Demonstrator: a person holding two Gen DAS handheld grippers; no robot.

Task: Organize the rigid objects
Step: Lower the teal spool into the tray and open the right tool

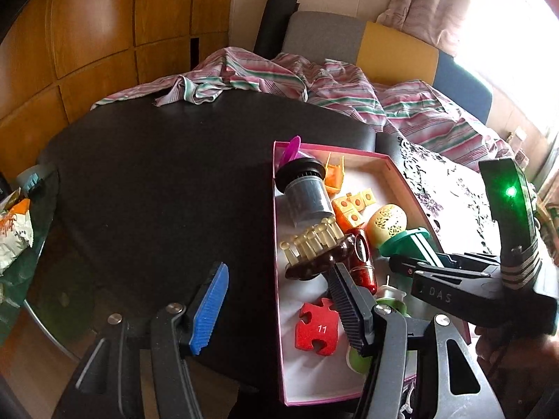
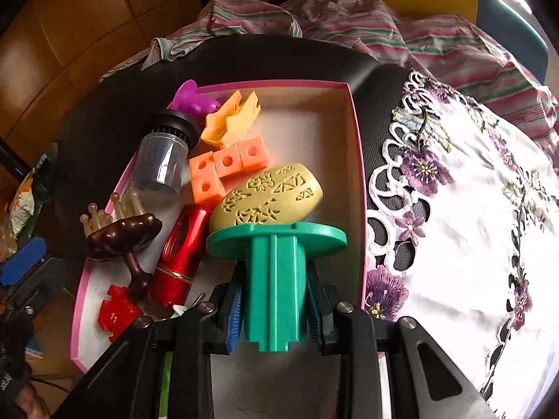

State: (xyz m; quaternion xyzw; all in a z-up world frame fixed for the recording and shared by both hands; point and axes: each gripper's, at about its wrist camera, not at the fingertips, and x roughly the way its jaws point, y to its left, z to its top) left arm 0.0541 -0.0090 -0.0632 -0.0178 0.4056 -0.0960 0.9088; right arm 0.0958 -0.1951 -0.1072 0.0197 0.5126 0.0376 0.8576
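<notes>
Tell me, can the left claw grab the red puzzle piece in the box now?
Probably yes. The left claw is open and holds nothing, and the red puzzle piece lies flat and uncovered in the pink box, just beside its right finger. The brown massager nearby might get bumped.

Black table [image 1: 167,174], round-edged, takes up the centre of the left wrist view. Wood panels [image 1: 87,35] cover the wall behind and left of the table. Striped cloth [image 1: 314,83] is bunched along the table's far edge. White embroidered cloth [image 2: 471,209] with purple flowers lies on the table's right side. Behind the table: grey cushion [image 1: 321,35], yellow cushion [image 1: 398,52], black roll [image 1: 276,21] standing upright. Curtain [image 1: 436,3] hangs right of the cushions; strong daylight from the window [image 1: 517,28] beside it. Wood floor [image 1: 42,366] shows below the table's near-left edge.
</notes>
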